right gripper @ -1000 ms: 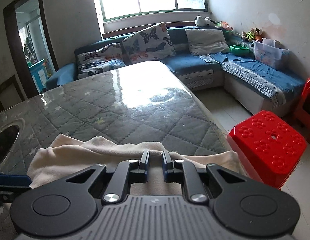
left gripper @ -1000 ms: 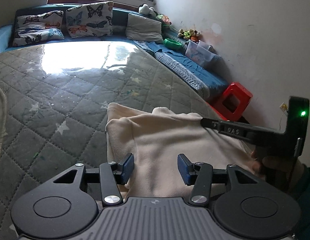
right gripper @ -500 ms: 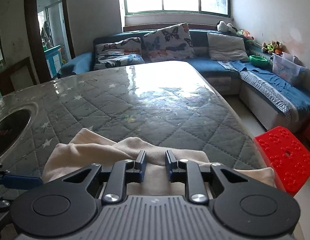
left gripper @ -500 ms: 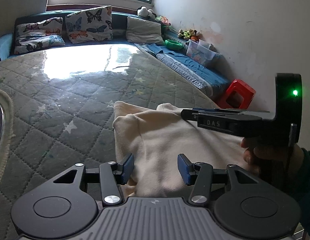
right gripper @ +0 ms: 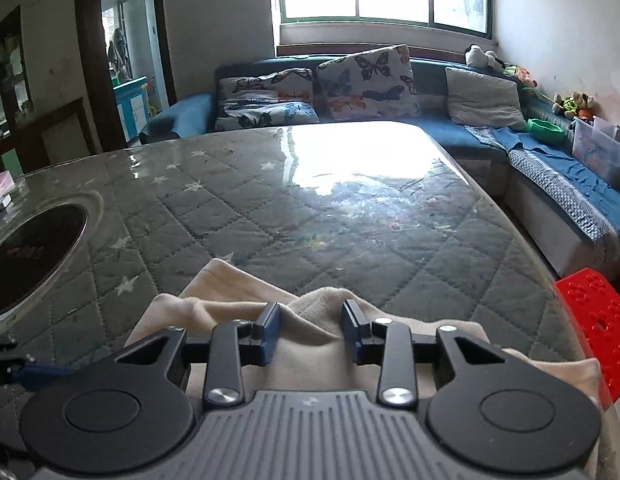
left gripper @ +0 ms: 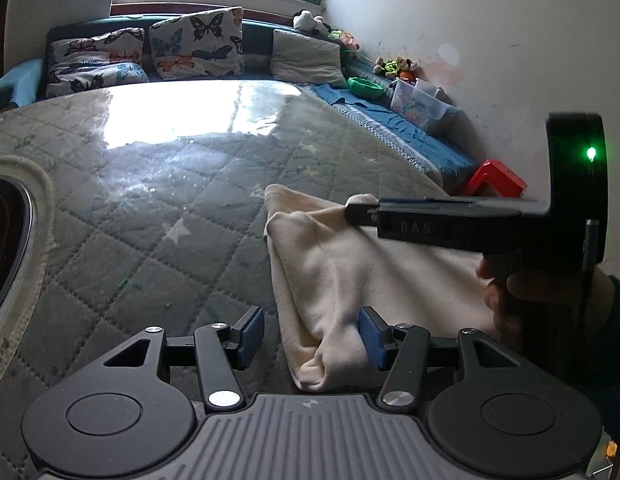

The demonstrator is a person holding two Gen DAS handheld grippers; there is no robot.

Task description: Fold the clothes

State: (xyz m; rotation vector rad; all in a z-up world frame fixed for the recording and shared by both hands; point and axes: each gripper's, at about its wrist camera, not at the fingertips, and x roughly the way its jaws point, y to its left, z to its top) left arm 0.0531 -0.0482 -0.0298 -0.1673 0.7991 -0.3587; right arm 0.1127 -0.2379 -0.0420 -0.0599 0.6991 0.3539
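Cream garment lies folded at the counter's near right edge; right gripper jaws opening, fold loose between them, left gripper jaws half open, empty, so release cleanly, then flatten.

Quilted table bears a folded cream garment.

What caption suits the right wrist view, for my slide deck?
Right tongs opening over a folded cream fleece garment on the grey quilted star-print tabletop.
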